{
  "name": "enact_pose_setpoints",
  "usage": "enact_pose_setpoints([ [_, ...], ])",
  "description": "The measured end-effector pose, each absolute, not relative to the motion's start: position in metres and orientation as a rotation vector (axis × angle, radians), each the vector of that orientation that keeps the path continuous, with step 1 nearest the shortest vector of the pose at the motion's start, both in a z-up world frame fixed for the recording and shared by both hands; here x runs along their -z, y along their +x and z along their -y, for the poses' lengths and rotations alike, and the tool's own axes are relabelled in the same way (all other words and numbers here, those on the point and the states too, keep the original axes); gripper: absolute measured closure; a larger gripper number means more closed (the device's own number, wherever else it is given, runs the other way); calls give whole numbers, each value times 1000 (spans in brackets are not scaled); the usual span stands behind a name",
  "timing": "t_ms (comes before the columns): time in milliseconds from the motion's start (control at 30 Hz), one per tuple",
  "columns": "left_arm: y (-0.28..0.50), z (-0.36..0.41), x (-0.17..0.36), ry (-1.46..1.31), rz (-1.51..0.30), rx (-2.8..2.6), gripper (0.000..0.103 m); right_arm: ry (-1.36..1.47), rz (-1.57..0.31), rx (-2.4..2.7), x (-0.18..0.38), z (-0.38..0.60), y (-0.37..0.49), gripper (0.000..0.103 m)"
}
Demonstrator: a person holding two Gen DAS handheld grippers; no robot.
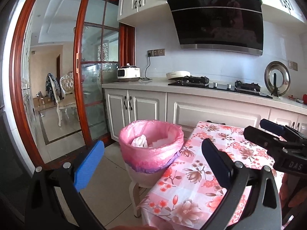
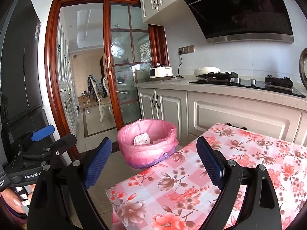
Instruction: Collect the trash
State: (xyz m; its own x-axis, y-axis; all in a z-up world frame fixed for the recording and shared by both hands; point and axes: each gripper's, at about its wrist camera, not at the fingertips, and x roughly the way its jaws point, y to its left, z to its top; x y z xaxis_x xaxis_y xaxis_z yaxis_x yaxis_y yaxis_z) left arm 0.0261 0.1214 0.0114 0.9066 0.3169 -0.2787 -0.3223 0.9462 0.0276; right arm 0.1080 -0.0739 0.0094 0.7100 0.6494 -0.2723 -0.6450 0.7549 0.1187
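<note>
Lined bin (image 1: 151,149) beside table edge (image 1: 167,170)

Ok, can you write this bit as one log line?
left gripper: open, empty | right gripper: open, empty | bin: holds crumpled paper

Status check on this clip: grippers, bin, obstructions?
Left gripper and right gripper open, empty. Crumpled paper in pink-lined bin beside floral table. Nothing blocking.
</note>
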Motion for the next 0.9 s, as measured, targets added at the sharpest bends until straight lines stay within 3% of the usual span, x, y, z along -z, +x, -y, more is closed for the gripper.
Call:
enact_pose_setpoints([
  [900, 28, -120, -4, -25, -293, -311, 5, 14, -296, -708, -3, 78, 110, 18],
])
